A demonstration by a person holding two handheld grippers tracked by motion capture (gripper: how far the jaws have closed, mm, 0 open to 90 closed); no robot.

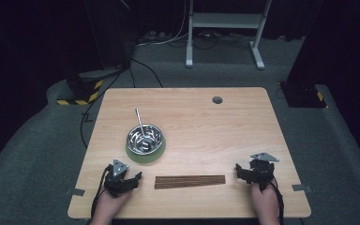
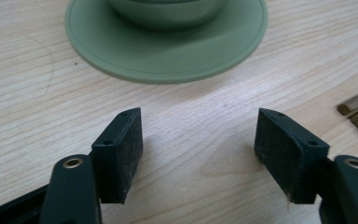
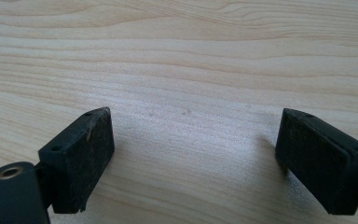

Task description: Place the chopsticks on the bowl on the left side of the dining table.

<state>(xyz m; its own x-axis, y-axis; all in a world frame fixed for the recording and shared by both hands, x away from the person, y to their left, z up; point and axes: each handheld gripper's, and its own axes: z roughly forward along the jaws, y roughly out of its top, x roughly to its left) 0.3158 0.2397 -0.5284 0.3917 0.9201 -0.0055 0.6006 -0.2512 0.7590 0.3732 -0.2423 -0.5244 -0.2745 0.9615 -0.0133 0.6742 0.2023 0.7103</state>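
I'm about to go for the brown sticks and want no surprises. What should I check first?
1. Left gripper open with nothing between its fingers: ok.
2. Right gripper open and empty: ok.
3. Sticks lie bundled between both grippers, untouched: ok.
4. Steel bowl upright on the green saucer: ok.
5. Metal rod rests in the bowl: ok.
6. Stick count: cannot tell.
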